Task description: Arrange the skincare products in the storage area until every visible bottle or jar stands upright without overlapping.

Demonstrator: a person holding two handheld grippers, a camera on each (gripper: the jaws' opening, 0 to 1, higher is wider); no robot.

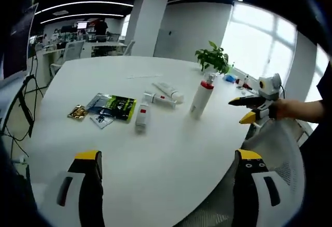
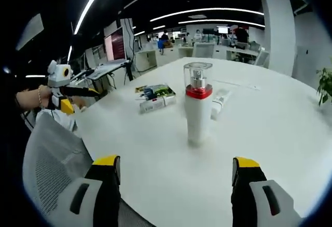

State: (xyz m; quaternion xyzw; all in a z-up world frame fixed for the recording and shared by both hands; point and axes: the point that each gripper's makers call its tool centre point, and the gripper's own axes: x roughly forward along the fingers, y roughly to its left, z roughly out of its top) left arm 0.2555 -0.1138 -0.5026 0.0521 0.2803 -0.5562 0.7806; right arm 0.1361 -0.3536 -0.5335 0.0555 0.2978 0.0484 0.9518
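A white pump bottle [image 1: 201, 98] with a red band and clear cap stands upright on the white round table [image 1: 155, 149]. Left of it, three white tubes lie flat: one [image 1: 168, 91] furthest back, one [image 1: 160, 99] with red print, one [image 1: 142, 116] nearest. My left gripper [image 1: 167, 155] hangs open over the table's near edge, holding nothing. My right gripper [image 1: 245, 109] is open at the table's right edge, a short way from the bottle. In the right gripper view the bottle [image 2: 198, 105] stands straight ahead of my open right gripper [image 2: 175, 163], and the left gripper [image 2: 77, 99] is at far left.
A green-and-black sachet [image 1: 111, 106] and a gold packet [image 1: 78, 112] lie left of the tubes. A potted plant [image 1: 213, 58] stands at the far edge. Mesh office chairs [image 2: 52, 159] stand at the table's rim. Bare tabletop [image 2: 270, 133] lies around the bottle.
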